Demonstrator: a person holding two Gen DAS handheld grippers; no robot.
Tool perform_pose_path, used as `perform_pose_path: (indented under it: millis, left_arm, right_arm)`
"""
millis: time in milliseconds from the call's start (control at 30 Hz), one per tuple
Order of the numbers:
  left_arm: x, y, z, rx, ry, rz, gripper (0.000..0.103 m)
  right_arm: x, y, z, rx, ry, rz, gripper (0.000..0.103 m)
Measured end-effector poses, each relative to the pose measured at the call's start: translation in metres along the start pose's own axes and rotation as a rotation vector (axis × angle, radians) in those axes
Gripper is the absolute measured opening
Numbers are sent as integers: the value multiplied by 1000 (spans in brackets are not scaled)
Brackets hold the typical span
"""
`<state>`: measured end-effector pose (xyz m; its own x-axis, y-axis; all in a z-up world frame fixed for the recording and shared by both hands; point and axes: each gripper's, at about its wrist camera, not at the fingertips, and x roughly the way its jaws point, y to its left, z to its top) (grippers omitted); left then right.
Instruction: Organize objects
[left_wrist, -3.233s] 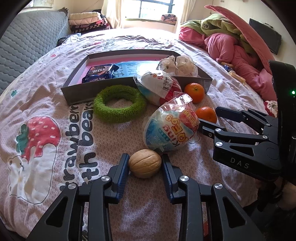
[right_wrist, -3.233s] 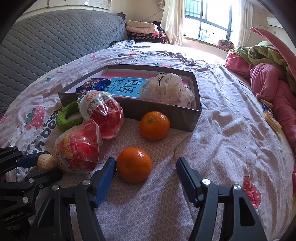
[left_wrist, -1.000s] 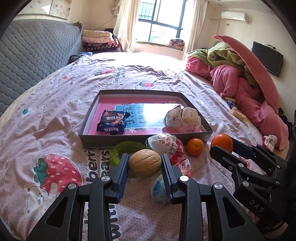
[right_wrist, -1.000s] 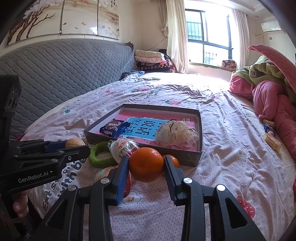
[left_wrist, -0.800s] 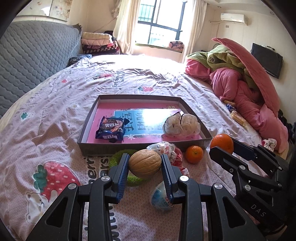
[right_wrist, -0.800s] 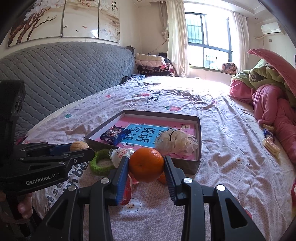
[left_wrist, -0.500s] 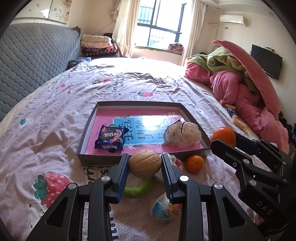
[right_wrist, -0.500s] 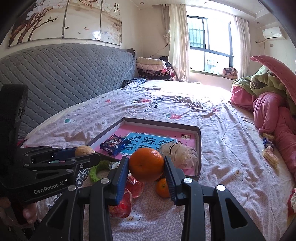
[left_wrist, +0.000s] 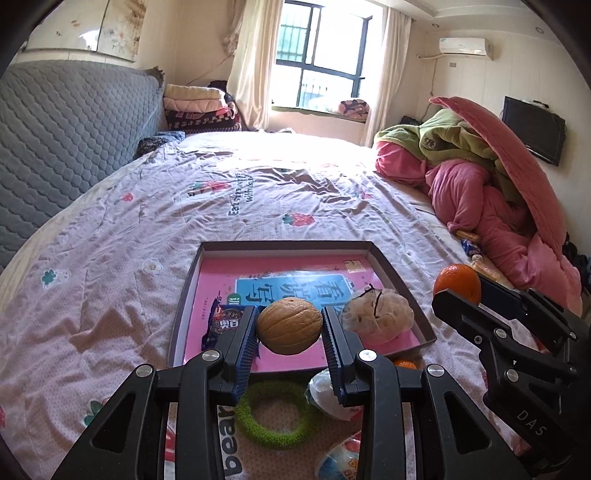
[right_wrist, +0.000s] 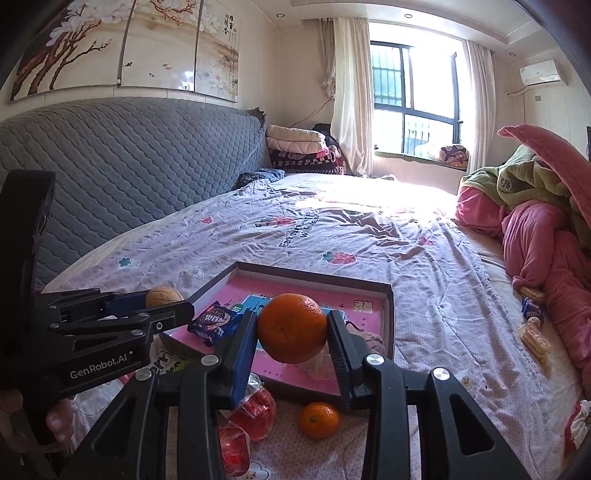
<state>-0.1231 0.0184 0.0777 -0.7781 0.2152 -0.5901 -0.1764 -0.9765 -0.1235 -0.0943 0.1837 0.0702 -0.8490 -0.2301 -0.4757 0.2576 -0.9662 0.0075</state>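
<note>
Both tongs have gone up off the bed, and now the left gripper (left_wrist: 289, 328) squeezes the walnut (left_wrist: 289, 326) and the right gripper (right_wrist: 291, 328) squeezes the orange (right_wrist: 291, 328), both just above the box (left_wrist: 391, 264) ahead.

A tan, ridged walnut (left_wrist: 289, 326) is showing between blue-padded black jaws, and a bright orange mandarin (right_wrist: 292, 328) is glowing between the other pair. The tray (left_wrist: 393, 268) is showing a pink floor with a blue panel inside grey-brown walls. The bedsheet (left_wrist: 155, 206) is wearing pale pink with strawberry prints, beside a fuzzy green ring (left_wrist: 274, 414)
</note>
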Motion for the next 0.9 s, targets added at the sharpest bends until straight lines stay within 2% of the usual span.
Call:
perform_pose_path:
  millis: [600, 700, 900]
  left_arm:
    - [23, -1, 46, 11, -41, 1, 35]
    - [34, -2, 48, 11, -32, 2, 35]
    - [65, -3, 38, 9, 25, -10, 35]
  right_arm:
    - [16, -4, 37, -32, -43, -9, 38]
    - [22, -8, 34, -27, -37, -9, 38]
    - [46, -16, 15, -13, 40, -13, 38]
